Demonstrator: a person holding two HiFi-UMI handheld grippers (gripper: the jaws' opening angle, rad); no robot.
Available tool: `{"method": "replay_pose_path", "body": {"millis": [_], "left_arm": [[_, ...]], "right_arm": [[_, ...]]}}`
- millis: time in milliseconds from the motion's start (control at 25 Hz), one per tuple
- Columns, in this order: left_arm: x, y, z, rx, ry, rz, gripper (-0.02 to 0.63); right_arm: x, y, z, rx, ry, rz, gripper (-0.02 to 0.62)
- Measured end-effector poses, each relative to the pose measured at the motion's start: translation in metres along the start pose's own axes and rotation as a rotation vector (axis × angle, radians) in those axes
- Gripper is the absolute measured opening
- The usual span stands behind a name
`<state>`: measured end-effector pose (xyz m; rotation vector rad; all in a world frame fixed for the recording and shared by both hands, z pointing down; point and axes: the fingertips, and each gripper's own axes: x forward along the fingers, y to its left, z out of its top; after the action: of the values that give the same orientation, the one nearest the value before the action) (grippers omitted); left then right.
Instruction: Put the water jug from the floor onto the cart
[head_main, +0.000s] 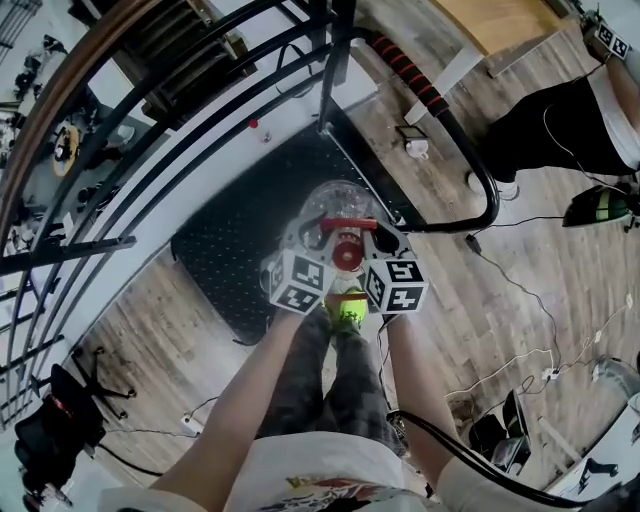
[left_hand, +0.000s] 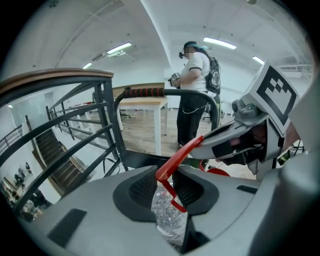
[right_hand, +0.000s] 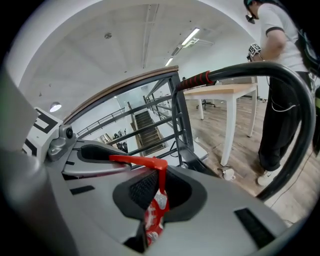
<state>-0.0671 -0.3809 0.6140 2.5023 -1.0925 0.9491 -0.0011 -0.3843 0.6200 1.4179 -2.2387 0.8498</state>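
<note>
Angling downward side by side, left gripper (left_hand: 169, 191) and right gripper (right_hand: 154, 199) clench jaws on the jug handle (head_main: 348, 224).

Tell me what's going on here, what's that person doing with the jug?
A person is holding a clear jug by its red handle, with the jaws of the left gripper and the right gripper both clamped on it. The jug is over the cart's black deck; I can't tell whether it has touched down. A second person stands by a table behind.
</note>
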Motion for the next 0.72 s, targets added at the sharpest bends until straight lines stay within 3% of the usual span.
{"method": "replay_pose_path", "body": {"millis": [720], "left_arm": [[0.030,0.051,0.003,-0.016,-0.047,-0.021,0.098]], "right_arm": [[0.061,-0.006,0.031,-0.035,-0.019,-0.016,0.032]]}}
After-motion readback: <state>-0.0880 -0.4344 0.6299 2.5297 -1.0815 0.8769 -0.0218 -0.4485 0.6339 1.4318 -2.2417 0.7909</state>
